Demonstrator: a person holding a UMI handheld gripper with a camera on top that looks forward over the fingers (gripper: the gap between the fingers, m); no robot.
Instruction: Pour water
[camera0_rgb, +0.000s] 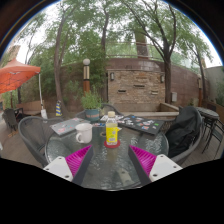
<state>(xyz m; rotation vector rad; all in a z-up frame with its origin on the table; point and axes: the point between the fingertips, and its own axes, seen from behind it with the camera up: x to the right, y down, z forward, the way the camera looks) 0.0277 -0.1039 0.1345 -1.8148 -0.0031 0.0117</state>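
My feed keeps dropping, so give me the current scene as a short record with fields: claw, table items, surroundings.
claw: open, pink pads apart, holding nothing
surface: round glass table
yellow container: ahead of the fingers, about centred between them
white mug: beside the yellow container, on the side of the left finger
tray: dark, beyond the right finger
chair: black bag or jacket on it, far right of the table
background: brick wall, trees, orange umbrella
pour status: not started

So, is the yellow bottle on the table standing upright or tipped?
Upright. The yellow bottle stands on the glass table, cap on top, beside the white cup, beyond the open claw.
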